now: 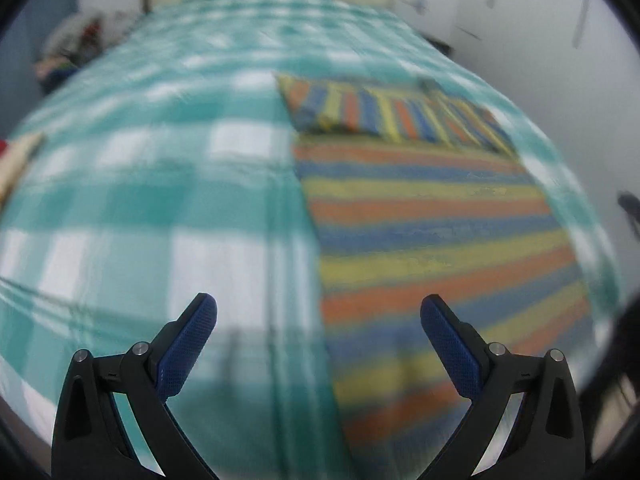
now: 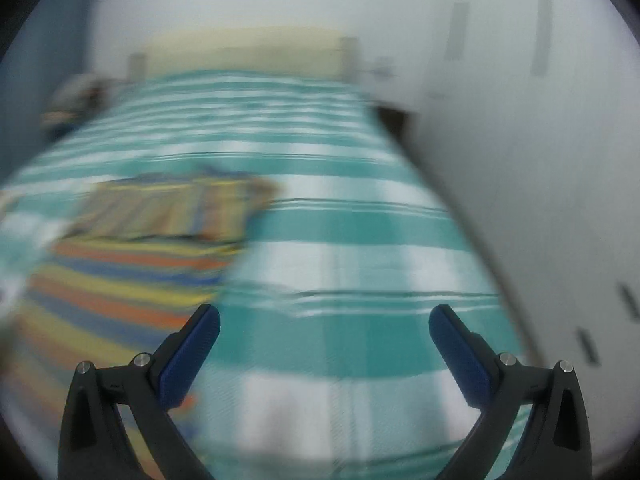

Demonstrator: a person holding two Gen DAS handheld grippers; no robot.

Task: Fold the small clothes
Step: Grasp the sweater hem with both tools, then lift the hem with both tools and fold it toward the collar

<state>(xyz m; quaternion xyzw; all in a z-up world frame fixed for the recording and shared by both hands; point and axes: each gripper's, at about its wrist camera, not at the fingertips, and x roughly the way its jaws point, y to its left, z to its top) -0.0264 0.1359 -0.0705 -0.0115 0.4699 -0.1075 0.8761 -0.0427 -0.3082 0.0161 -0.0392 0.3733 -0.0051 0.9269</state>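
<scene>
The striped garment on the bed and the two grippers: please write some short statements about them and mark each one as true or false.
1. The striped garment lies on a teal and white checked bedspread. True.
2. The left gripper is shut on the garment. False: its jaws stand wide open and hold nothing.
3. The far end of the garment is folded over, so its stripes run in another direction there. True.
4. The right gripper holds a corner of the bedspread. False: it is open, with nothing between its fingers.
5. In the right wrist view the garment is to the right of the gripper. False: it lies to the left.
</scene>
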